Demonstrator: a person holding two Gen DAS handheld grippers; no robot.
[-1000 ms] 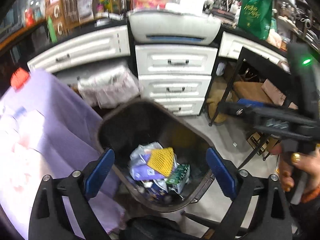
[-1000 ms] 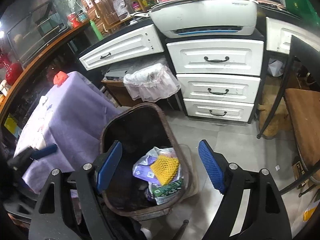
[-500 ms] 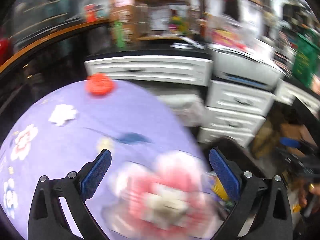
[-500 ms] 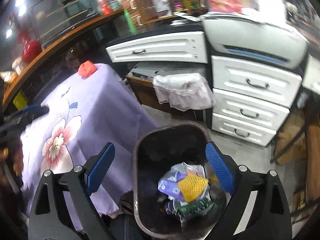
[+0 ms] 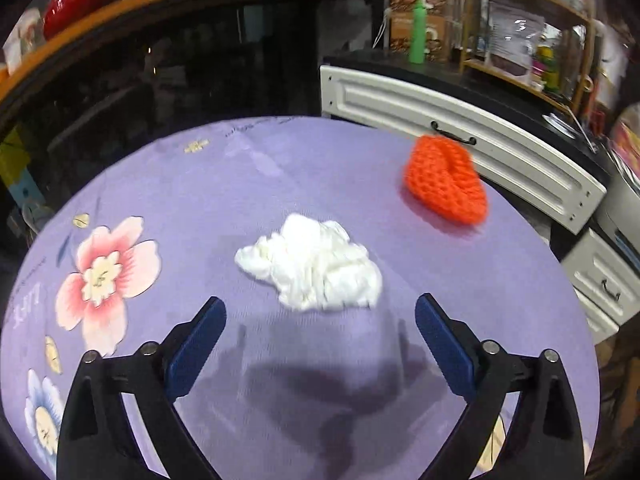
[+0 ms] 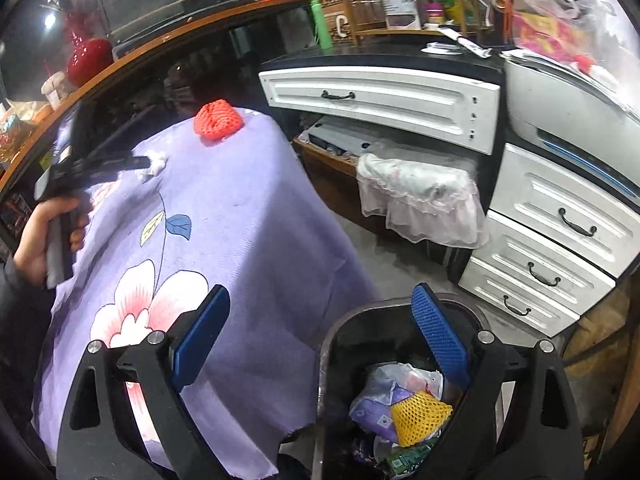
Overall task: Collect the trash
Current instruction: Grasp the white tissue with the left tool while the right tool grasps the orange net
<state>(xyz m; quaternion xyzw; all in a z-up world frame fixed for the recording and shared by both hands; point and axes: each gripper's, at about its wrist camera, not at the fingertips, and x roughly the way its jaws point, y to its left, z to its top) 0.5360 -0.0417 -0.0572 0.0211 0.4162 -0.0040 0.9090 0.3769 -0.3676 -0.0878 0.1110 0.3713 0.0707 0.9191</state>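
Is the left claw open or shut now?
Open. The left claw has its blue pads wide apart and empty, just short of the white tissue.

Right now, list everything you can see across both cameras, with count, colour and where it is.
crumpled tissue: one, white, on the tablecloth just ahead of the left gripper
foam net: one, orange-red, far end of the table
tablecloth: one, purple with flowers, covering the table
trash bin: one, dark, on the floor beside the table
yellow net: one, inside the bin atop wrappers
drawers: several, white with dark handles, behind the bin
bottle: one, green, on the dark counter
vase: one, red, on the wooden ledge
left gripper: open, empty, over the table
right gripper: open, empty, above the bin's edge
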